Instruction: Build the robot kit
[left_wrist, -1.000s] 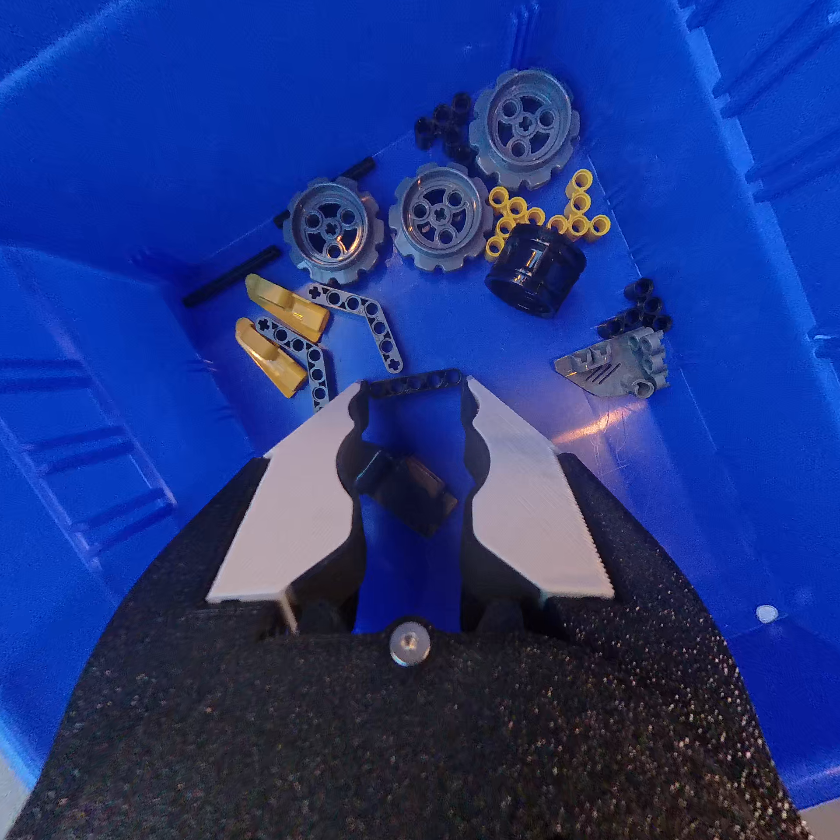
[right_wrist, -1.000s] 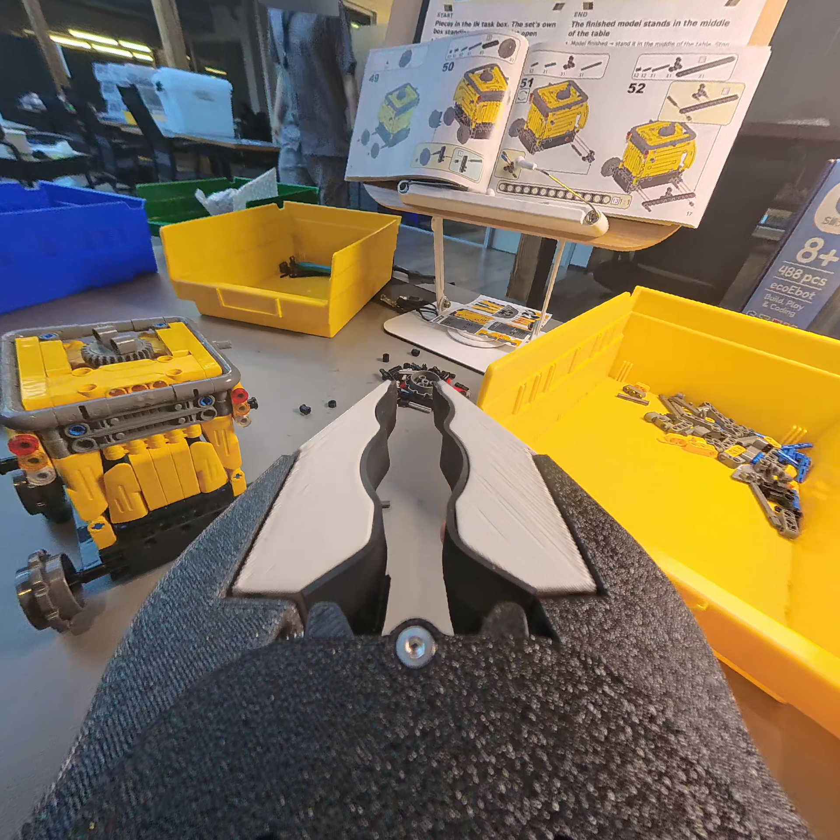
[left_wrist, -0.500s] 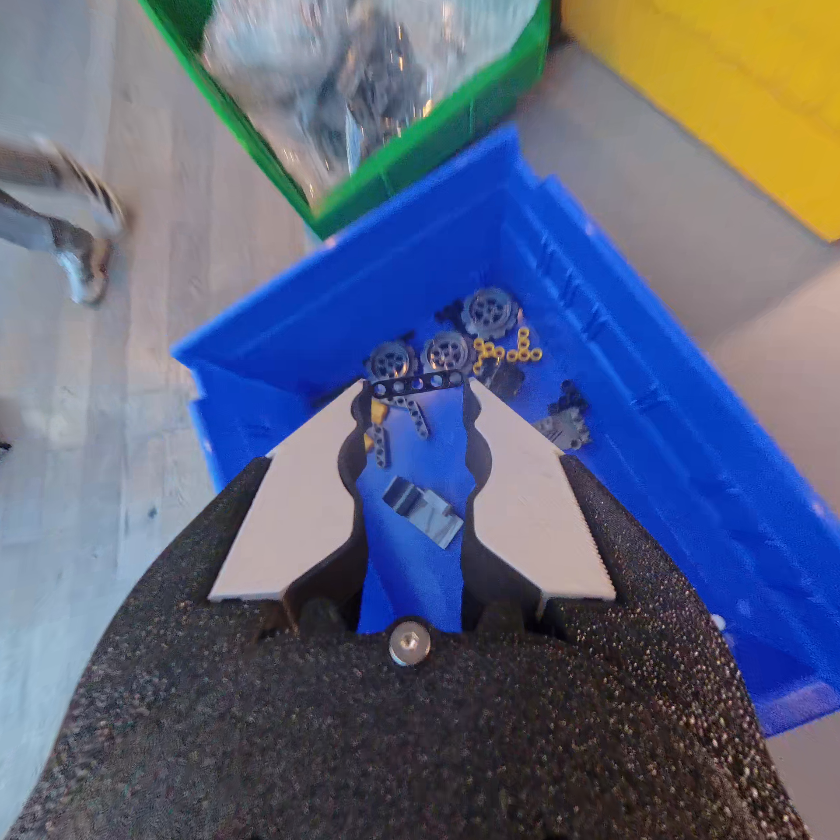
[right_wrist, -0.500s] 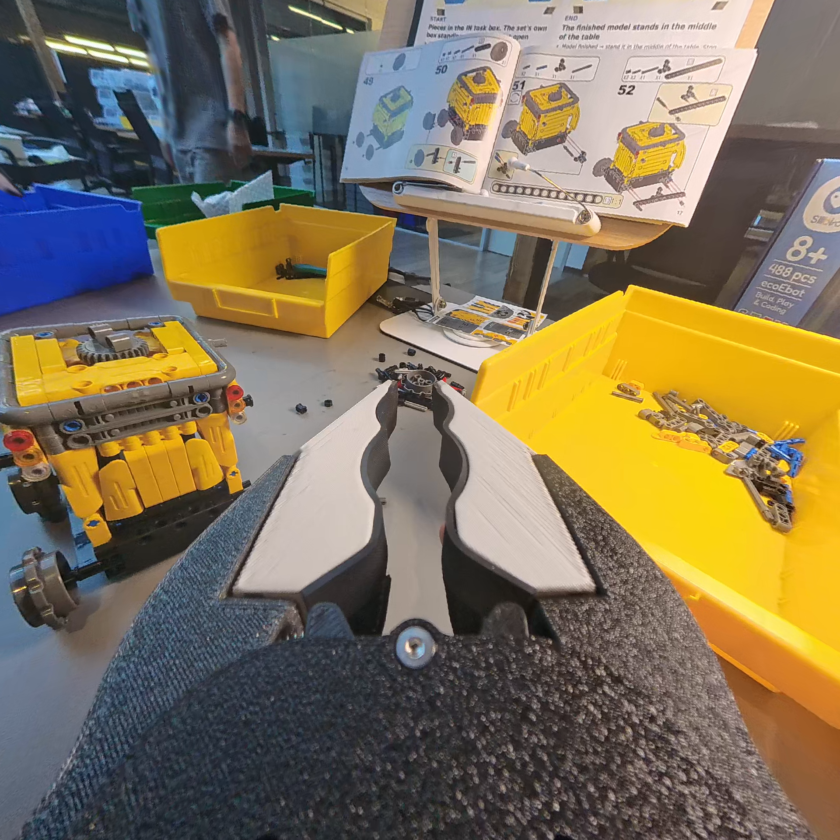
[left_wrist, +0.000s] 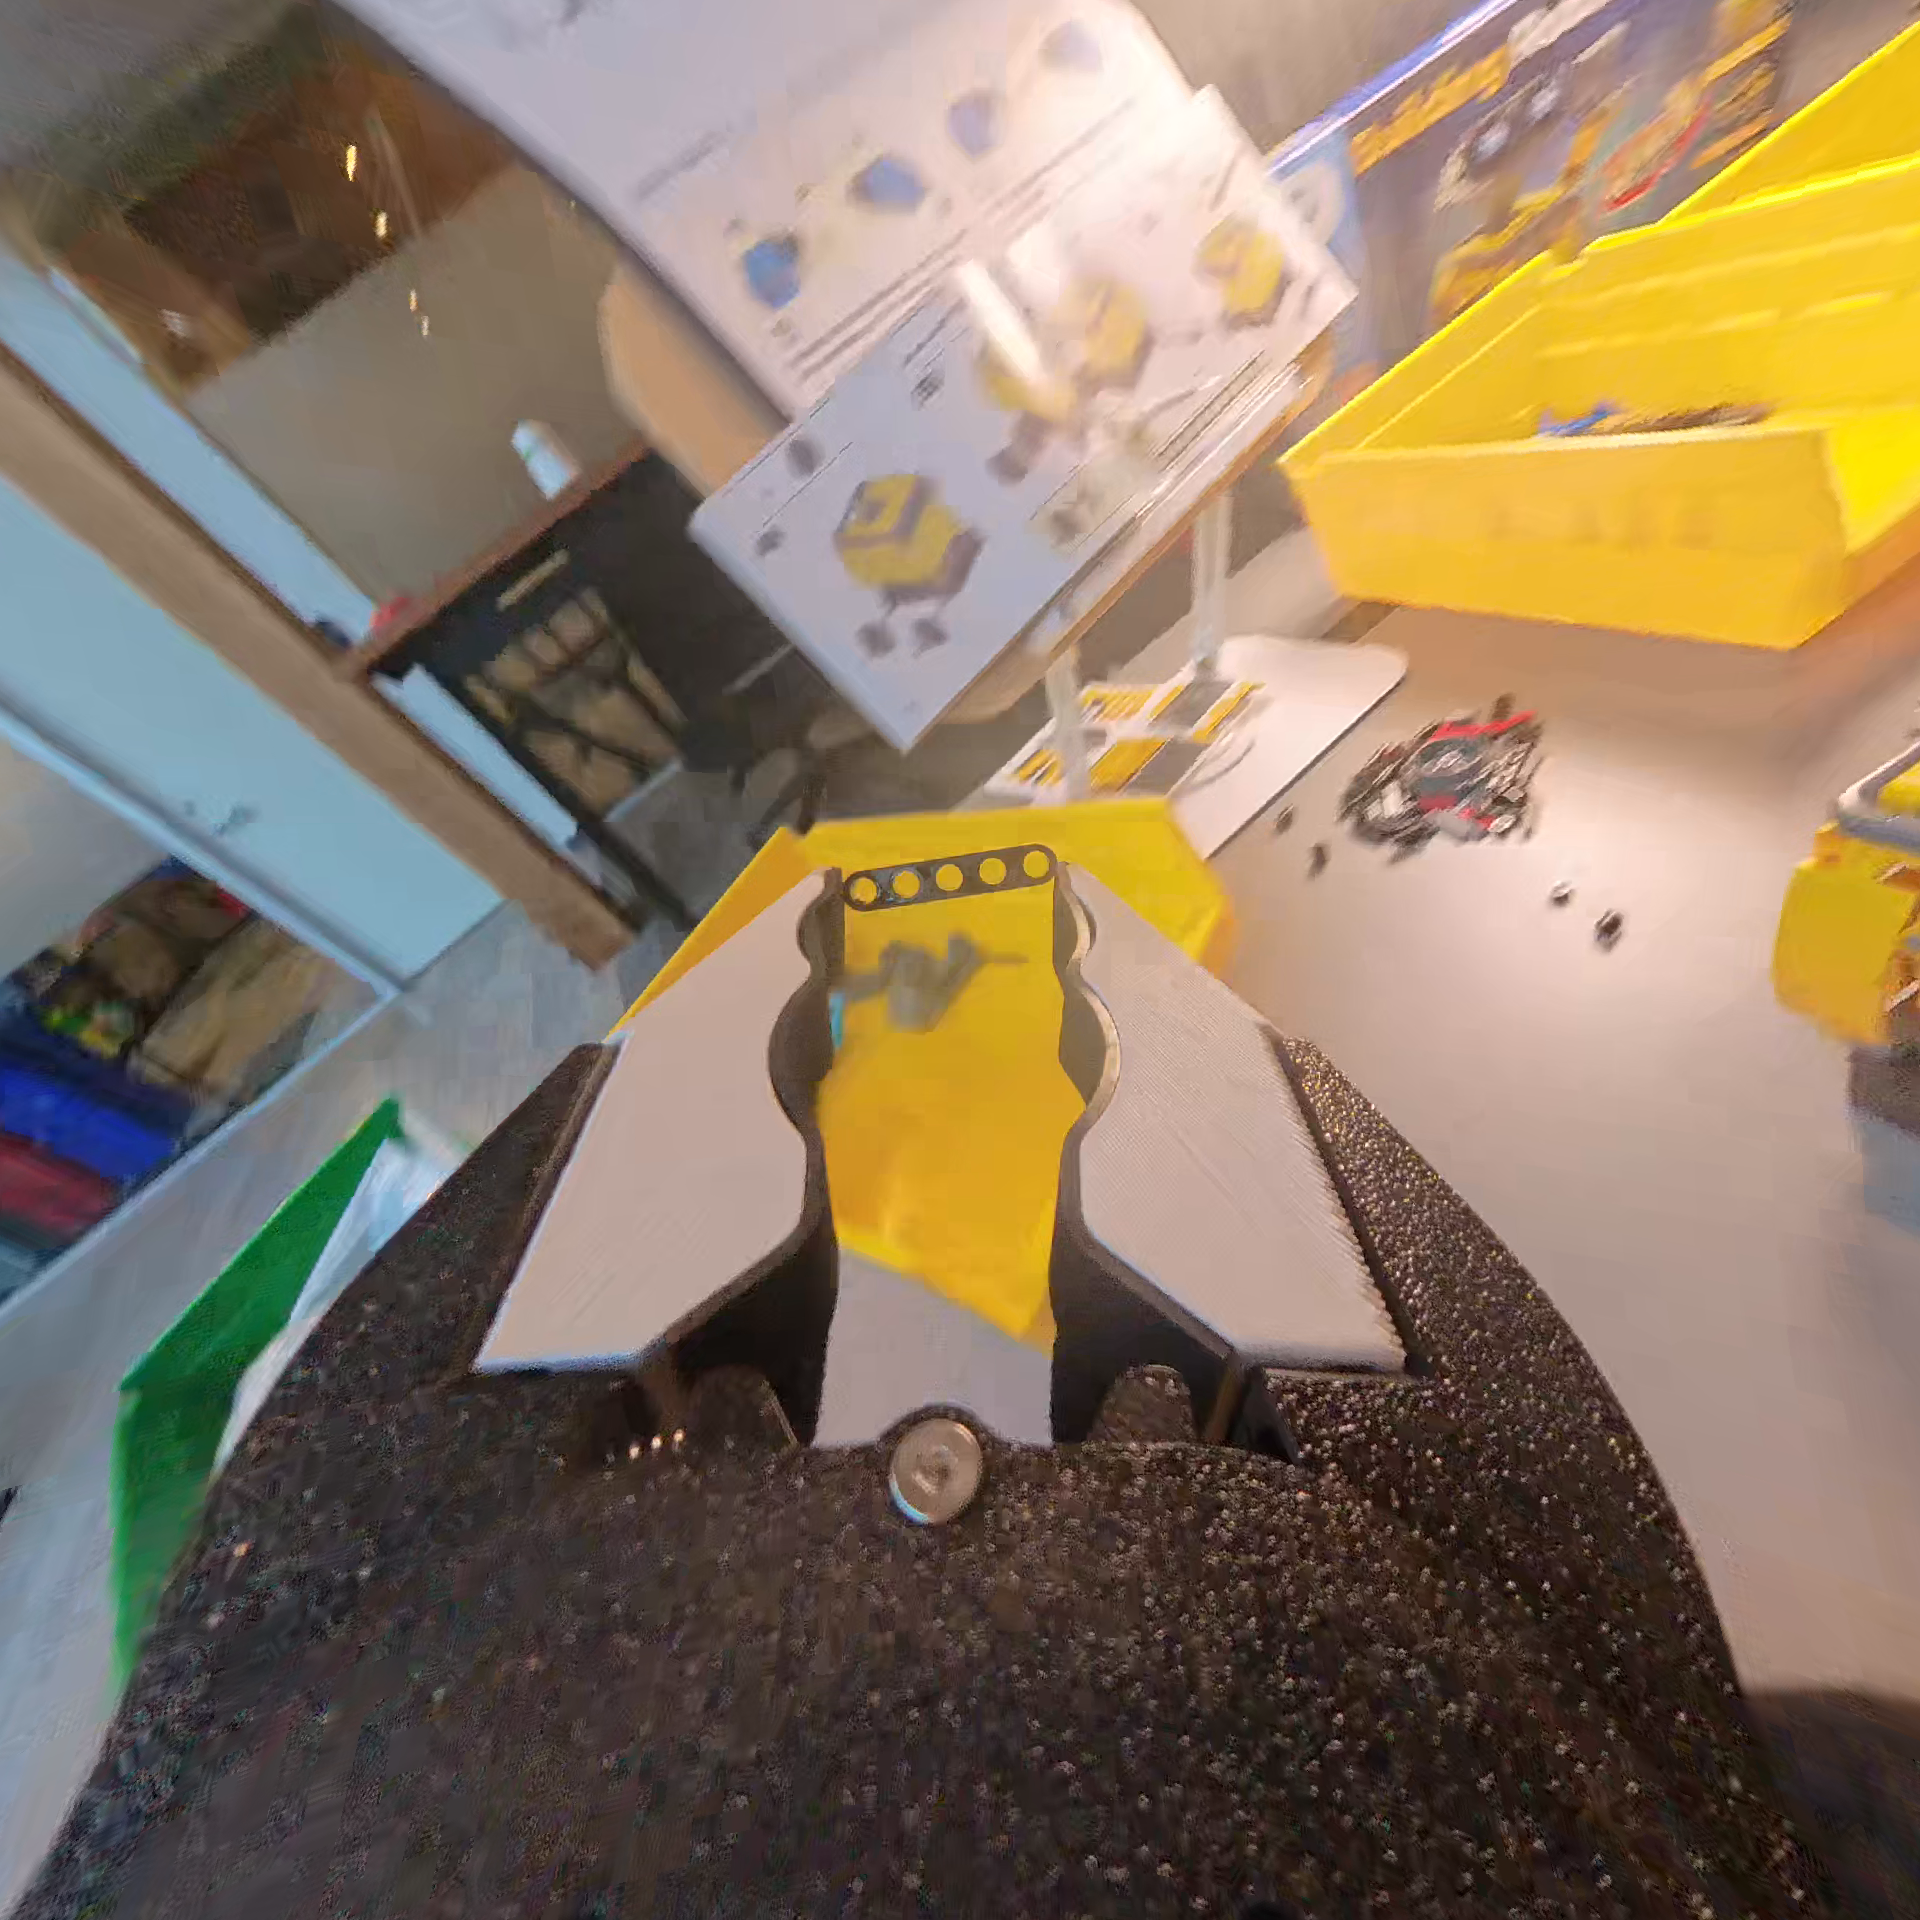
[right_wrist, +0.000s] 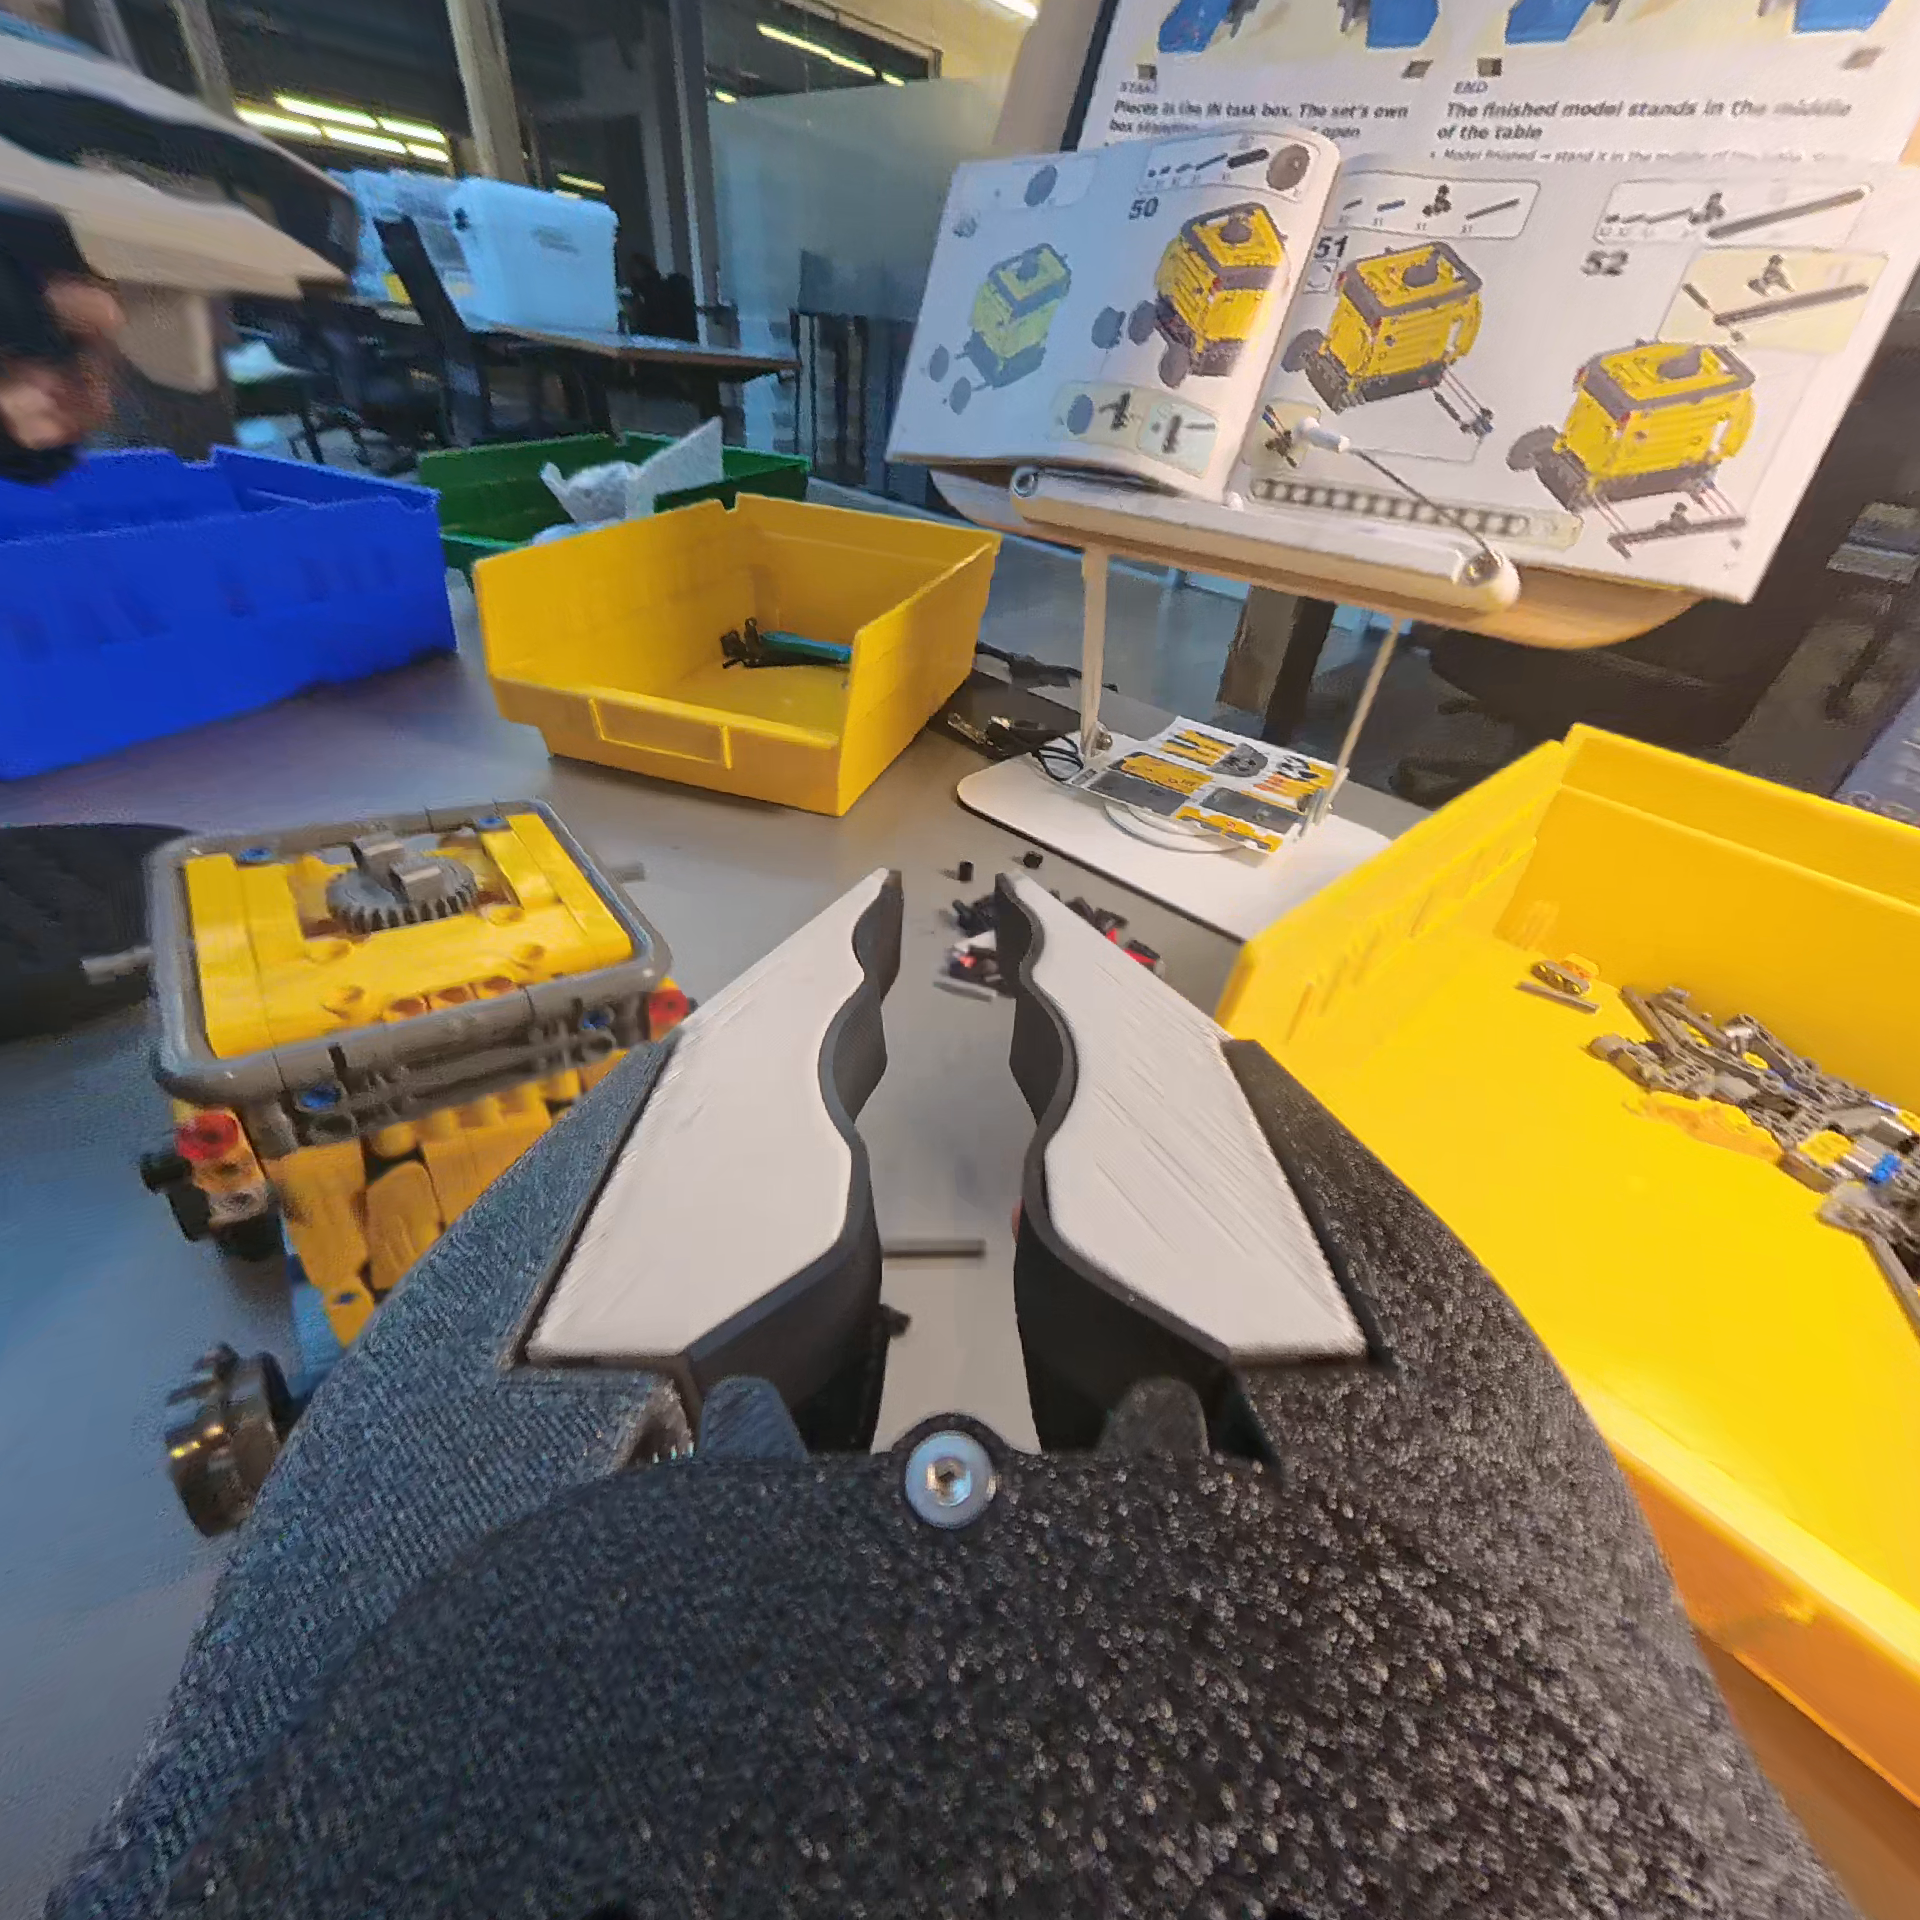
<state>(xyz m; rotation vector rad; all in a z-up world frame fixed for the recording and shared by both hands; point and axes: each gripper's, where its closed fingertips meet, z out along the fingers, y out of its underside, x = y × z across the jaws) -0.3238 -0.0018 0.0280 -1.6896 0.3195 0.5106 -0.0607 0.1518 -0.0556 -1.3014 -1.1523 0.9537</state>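
Left wrist view: one five-hole black beam (left_wrist: 949, 878) between fingers (left_wrist: 686, 1132).

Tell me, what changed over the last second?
The left gripper lifted out of the blue bin, carrying the black beam, and now swings over the small yellow bin. The right gripper stays empty above the table, beside the yellow model.

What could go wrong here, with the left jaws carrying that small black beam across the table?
The black five-hole beam is pinched only by its ends at the very tips of the left gripper, so it might twist or pop out. The left wrist view is motion-blurred, suggesting a fast swing; a drop could land it in the small yellow bin or among loose parts.
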